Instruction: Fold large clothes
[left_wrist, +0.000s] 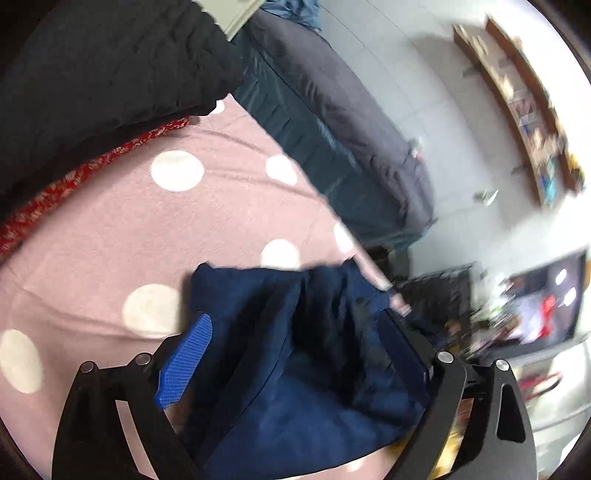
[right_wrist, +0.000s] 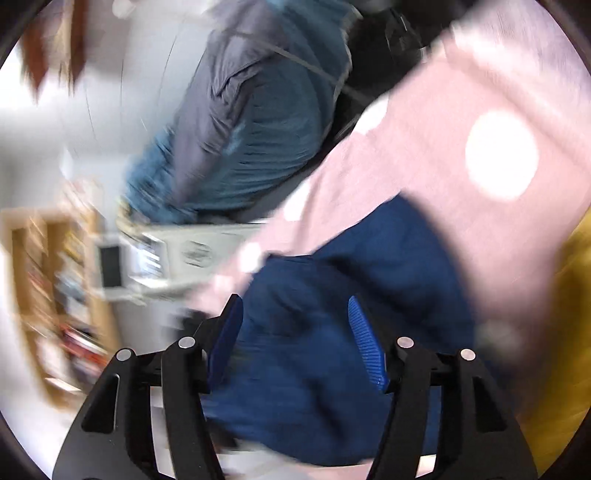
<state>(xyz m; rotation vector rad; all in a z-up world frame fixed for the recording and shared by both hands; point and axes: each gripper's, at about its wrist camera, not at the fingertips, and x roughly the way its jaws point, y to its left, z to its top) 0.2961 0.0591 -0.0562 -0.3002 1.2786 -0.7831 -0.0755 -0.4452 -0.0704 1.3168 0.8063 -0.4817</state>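
A navy blue garment (left_wrist: 295, 350) lies bunched on a pink bedsheet with white dots (left_wrist: 166, 229). My left gripper (left_wrist: 299, 339) hangs over it with its jaws wide apart, the cloth lying between the blue pads (left_wrist: 184, 365). In the right wrist view the same navy garment (right_wrist: 332, 332) fills the lower middle. My right gripper (right_wrist: 295, 332) is open above it, its blue pads (right_wrist: 365, 343) on either side of a raised fold. The right view is blurred by motion.
A black quilted cover (left_wrist: 92, 66) and a red patterned cloth (left_wrist: 74, 177) lie at the bed's far left. A grey and teal mattress (left_wrist: 332, 129) sits beside the bed on a white floor. A yellow cloth (right_wrist: 565, 332) is at the right edge. Shelves (left_wrist: 524, 110) line the wall.
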